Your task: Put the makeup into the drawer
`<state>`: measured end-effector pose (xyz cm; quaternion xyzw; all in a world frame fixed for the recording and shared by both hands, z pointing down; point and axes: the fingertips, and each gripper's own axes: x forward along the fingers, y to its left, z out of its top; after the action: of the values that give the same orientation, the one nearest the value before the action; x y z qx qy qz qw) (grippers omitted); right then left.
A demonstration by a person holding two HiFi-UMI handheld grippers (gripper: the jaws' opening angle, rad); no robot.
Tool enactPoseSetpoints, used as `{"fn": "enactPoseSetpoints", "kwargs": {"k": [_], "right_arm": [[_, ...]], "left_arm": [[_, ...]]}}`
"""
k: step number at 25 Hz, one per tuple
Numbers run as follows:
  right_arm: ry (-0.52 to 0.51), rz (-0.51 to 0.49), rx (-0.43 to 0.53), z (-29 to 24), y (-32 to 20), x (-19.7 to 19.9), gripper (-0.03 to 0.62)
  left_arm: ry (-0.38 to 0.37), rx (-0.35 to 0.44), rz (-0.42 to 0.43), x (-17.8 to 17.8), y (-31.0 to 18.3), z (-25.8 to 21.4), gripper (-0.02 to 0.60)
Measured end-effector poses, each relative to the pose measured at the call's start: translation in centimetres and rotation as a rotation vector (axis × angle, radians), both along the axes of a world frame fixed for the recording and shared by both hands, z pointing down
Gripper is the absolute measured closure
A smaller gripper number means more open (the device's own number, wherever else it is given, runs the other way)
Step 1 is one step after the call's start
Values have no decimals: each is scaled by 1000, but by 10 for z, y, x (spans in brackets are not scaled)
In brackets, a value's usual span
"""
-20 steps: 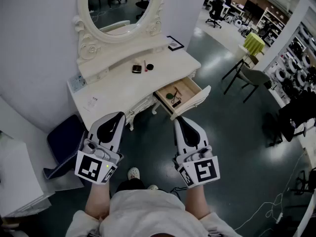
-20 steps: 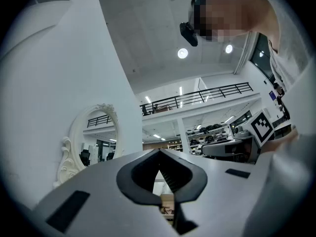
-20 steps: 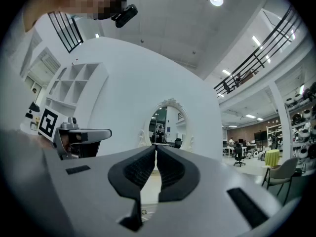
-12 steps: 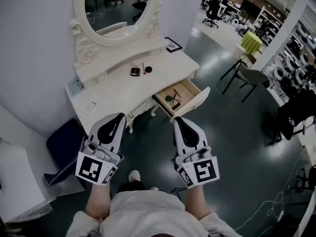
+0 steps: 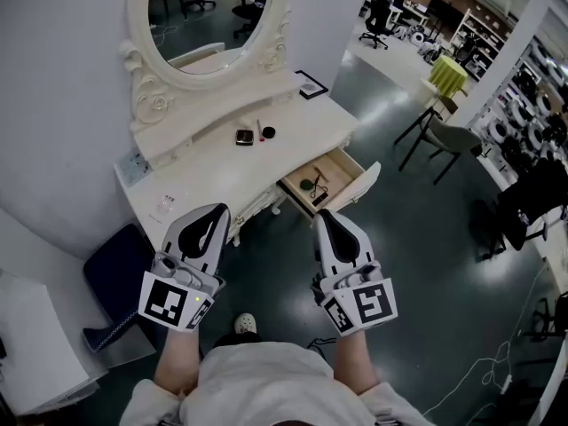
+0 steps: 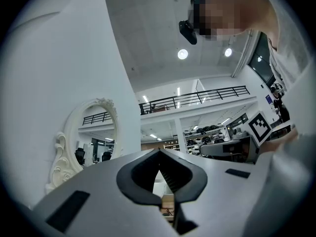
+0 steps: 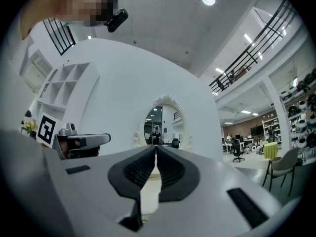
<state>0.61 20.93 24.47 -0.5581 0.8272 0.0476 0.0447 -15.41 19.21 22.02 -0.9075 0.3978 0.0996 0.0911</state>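
makeup (image 5: 256, 134) is lying in a small cluster on top of the white bench (image 5: 209, 171), just above the middle of the frame. it is a dark square compact (image 5: 244, 137), a thin reddish stick (image 5: 259, 130) and a small black round piece (image 5: 269, 133), all sitting close together and none of them in the drawer. the drawer (image 5: 351, 187) is standing pulled out at the bench's right end, right of centre. its wooden floor is showing, with a couple of small dark things (image 5: 311, 185) lying inside, too small to identify. an oval mirror (image 5: 209, 11) in a carved white frame is rising behind the makeup at the upper left. a small framed card (image 5: 311, 83) is resting on the raised shelf to the mirror's right. a paper slip (image 5: 166, 204) is lying on the bench's left part.

the left tongs (image 5: 216, 211) are hovering in the lower left, well apart from the makeup. the right tongs (image 5: 324, 216) are hovering at lower centre, just below the drawer's front in the frame. in the left gripper view the left tongs are pressing their tips together with nothing between them. in the right gripper view the right tongs are leaving only a thin slit and gripping nothing. a dark blue padded seat (image 5: 114, 272) is sitting on the floor at the left edge, and a chair (image 5: 453, 136) is standing at the right.
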Motion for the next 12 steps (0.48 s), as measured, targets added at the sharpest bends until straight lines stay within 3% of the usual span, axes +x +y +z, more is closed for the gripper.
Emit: {"fn": "enactPoseSetpoints", "kwargs": {"k": [12], "right_arm": [[-3,32,13,6,-36,-18,568]], "left_arm": [[8,1,39,-15,-44,9,568]]}}
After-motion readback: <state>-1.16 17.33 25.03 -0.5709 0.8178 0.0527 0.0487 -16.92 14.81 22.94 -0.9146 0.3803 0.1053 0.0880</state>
